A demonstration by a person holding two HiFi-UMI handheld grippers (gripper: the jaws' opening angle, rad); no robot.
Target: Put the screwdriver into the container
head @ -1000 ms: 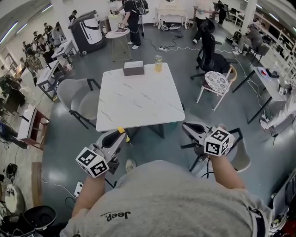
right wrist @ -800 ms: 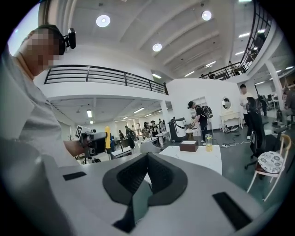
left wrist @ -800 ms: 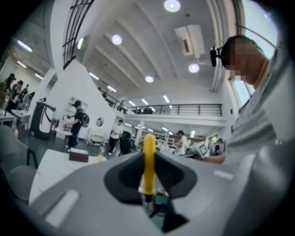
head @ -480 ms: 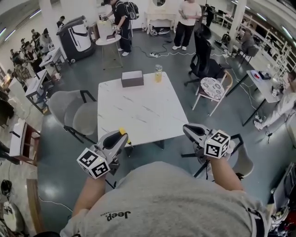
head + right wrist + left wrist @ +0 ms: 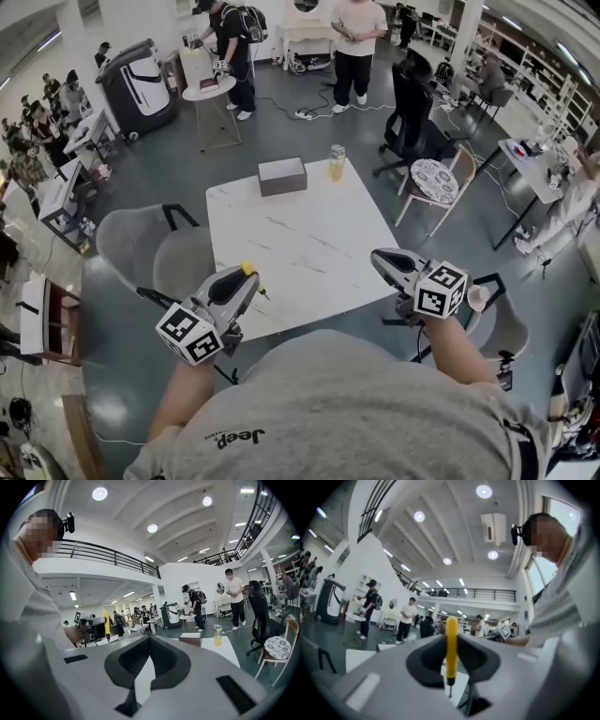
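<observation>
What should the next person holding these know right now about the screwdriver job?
Left hand-held gripper: shut on the yellow screwdriver, tip down.
Right hand-held gripper: shut, empty.
Both are by the near edge of the white table. The brown box, likely the container, sits at the far edge.
Done: screwdriver is in the grip.
Left: carry it across and put it in.

Where my cameras sit
From my head I look steeply down on the white table (image 5: 300,244); the camera on my right gripper (image 5: 380,258) looks roughly level along its jaws, sharing that table.
</observation>
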